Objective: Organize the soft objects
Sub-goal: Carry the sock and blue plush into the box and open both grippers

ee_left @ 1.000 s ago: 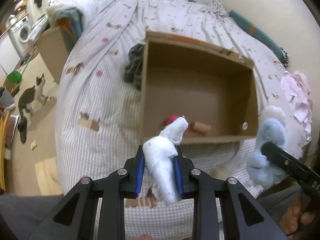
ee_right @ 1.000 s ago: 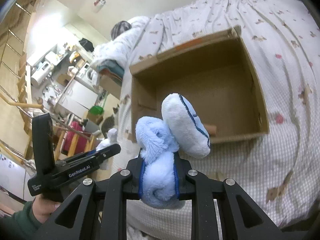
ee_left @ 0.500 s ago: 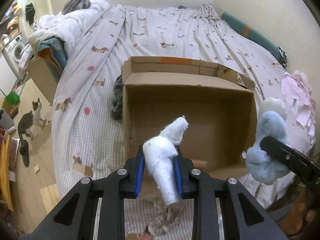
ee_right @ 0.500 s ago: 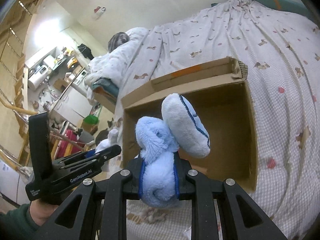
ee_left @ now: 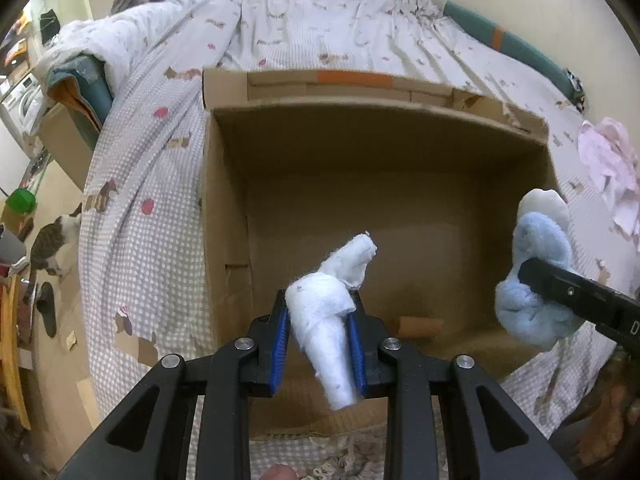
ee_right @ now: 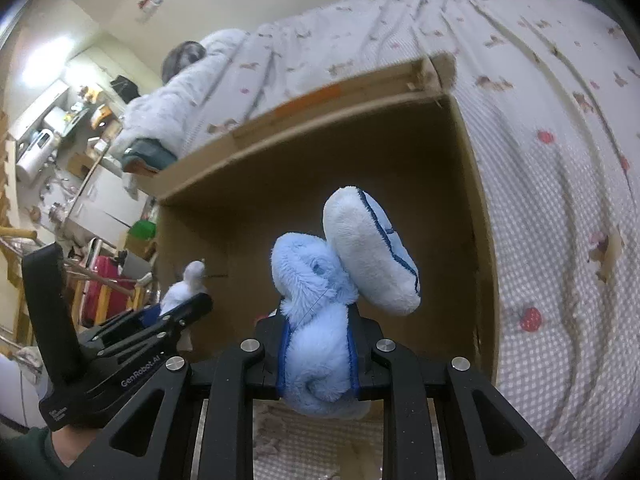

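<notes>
The left gripper [ee_left: 320,336] clamped a white plush toy [ee_left: 332,320]; the right gripper [ee_right: 318,344] pinched a light-blue plush [ee_right: 320,320]. Both toys hung above the open cardboard box [ee_left: 224,208] ahead of the fingers.

Hidden, cropped and blurred parts

The open brown cardboard box [ee_left: 224,208] has its near wall covered by the left gripper [ee_left: 320,340] and the white fuzzy rolled cloth [ee_left: 328,320]. A brown cylinder [ee_left: 420,326] on the box floor is too small to identify. The box's far rim is blurred, and the tabby cat [ee_left: 52,244] is partly cut off behind the bed's left edge.
</notes>
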Available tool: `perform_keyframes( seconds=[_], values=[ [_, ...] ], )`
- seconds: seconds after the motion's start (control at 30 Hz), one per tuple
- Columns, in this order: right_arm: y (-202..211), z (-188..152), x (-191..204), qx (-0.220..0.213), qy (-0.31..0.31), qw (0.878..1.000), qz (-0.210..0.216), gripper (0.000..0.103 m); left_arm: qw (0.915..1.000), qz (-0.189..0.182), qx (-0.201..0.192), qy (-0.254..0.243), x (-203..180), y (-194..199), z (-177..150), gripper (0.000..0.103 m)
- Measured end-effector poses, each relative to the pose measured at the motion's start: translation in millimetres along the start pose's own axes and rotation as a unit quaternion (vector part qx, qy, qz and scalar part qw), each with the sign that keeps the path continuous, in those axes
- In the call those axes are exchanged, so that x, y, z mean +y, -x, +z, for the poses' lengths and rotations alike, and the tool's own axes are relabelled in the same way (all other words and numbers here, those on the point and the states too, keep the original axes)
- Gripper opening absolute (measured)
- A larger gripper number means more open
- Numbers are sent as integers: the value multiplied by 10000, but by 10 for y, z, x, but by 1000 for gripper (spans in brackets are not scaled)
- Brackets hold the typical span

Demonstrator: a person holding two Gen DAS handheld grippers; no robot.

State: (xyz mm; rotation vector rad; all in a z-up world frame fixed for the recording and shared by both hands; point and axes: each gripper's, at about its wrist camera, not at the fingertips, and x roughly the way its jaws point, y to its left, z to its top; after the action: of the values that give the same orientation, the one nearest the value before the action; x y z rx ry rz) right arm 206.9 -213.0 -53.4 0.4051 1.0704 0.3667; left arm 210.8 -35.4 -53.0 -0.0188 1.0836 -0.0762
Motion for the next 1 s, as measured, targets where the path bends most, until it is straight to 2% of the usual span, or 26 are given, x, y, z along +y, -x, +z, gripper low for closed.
perform_keyframes(
  seconds=[0.13,0.3,0.47,0.77,0.8,0.87,0.9,0.93,0.97,1.0],
  values=[
    [-121,-25,-56,201,-74,9997,-136,24,9997,-88,194,72,9,-84,-12,24],
    [-246,-55,-49,395,-33,9990,-225,24,9999,-56,55,-131,-73,-61,-35,24],
    [-315,-35,-40,450,86,9982,-397,25,9997,-35,68,-238,-110,-98,-33,24],
    [-394,6,-58,502,-38,9979,-403,26,9996,-72,191,-174,-116,-153,-21,26],
    [-391,4,-67,493,-64,9980,-400,27,9996,-101,208,-132,-104,-150,-15,29],
    [-386,7,-99,461,-168,9979,-423,29,9997,-158,132,-117,-108,-110,-14,46],
    [-376,2,-121,446,-217,9979,-419,31,9997,-149,64,-154,-124,-78,-7,61],
    [-362,2,-137,410,-252,9980,-411,33,9997,-119,-16,-189,-137,-47,-5,66],
    [-345,10,-139,355,-266,9981,-431,37,9997,-110,-63,-209,-142,-23,-2,66],
    [-330,16,-137,304,-263,9982,-442,46,9996,-123,-84,-226,-149,-8,2,66]
  ],
)
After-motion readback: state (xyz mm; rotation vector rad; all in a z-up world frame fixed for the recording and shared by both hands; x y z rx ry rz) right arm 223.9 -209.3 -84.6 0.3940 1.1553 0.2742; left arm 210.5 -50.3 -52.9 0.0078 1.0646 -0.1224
